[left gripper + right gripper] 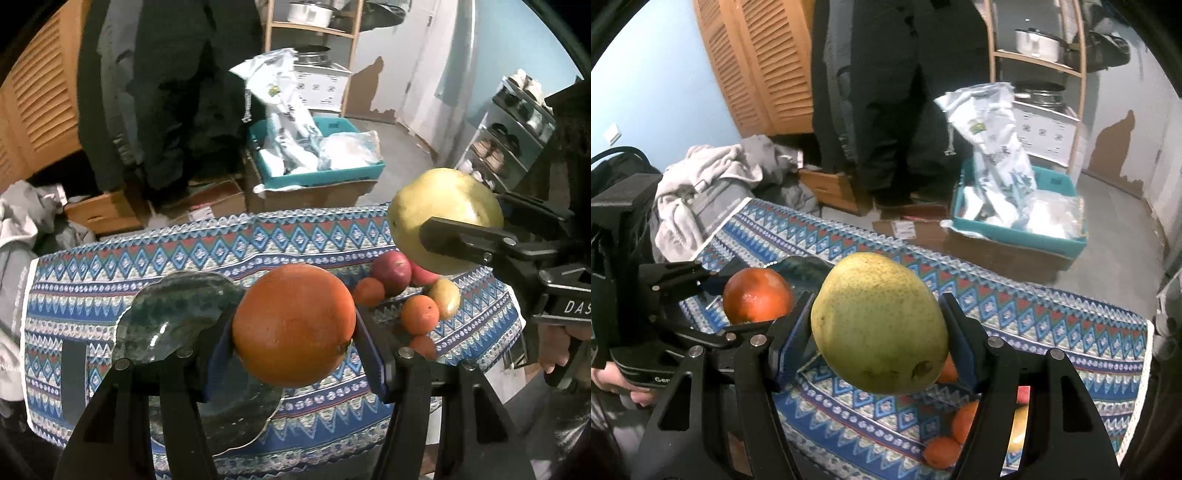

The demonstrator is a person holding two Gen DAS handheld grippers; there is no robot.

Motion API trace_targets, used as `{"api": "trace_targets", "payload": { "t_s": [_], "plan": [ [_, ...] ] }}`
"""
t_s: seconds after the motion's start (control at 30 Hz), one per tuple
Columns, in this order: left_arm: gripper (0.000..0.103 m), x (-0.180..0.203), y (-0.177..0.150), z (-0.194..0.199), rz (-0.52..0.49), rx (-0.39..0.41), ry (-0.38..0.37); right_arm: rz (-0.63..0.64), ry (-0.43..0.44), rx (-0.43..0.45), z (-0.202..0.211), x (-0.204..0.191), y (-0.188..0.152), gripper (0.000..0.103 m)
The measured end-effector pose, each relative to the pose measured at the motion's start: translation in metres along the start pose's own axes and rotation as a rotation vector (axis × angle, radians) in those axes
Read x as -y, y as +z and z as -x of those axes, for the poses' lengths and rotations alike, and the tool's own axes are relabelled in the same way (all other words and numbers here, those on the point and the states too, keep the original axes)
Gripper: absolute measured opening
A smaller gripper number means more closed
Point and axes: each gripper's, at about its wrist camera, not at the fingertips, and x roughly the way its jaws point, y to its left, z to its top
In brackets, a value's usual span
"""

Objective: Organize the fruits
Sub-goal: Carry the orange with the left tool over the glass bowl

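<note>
1. Left gripper: jaws clamped on an orange, held in the air above the patterned cloth on the surface.
2. Right gripper: jaws clamped on a pear, also held off the surface.
3. Glass plate lies on the cloth, below and left of the orange.
4. Fruit pile (apples, small oranges) sits on the cloth near its right end.

The desk, draped in a patterned cloth, carries a glass plate at 9 o'clock and a fruit cluster at 3 o'clock.
</note>
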Motion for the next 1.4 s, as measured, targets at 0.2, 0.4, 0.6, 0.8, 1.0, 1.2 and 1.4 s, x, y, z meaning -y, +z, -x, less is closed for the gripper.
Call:
{"api": "trace_targets", "payload": {
  "t_s": [0.2, 0.4, 0.6, 0.8, 1.0, 1.2, 1.4],
  "plan": [
    [0.063, -0.026, -0.009, 0.004, 0.045, 0.003, 0.026, 0.016, 0.034, -0.026, -0.020, -0.020, 0.008, 0.067],
    [0.063, -0.053, -0.020, 0.000, 0.089, -0.013, 0.051, 0.030, 0.057, -0.060, -0.043, -0.037, 0.015, 0.067],
    [0.063, -0.079, -0.034, -0.008, 0.130, -0.038, 0.079, 0.051, 0.072, -0.104, -0.071, -0.055, 0.017, 0.067],
    [0.063, -0.100, -0.048, -0.017, 0.161, -0.067, 0.106, 0.073, 0.093, -0.153, -0.099, -0.072, 0.016, 0.067],
    [0.063, -0.116, -0.064, -0.034, 0.187, -0.123, 0.126, 0.088, 0.114, -0.208, -0.125, -0.084, 0.010, 0.067],
    [0.063, -0.129, -0.078, -0.052, 0.226, -0.187, 0.118, 0.104, 0.119, -0.267, -0.150, -0.093, -0.002, 0.067],
    [0.063, -0.134, -0.087, -0.067, 0.216, -0.222, 0.140, 0.093, 0.122, -0.321, -0.171, -0.092, -0.014, 0.067]
  ]
}}
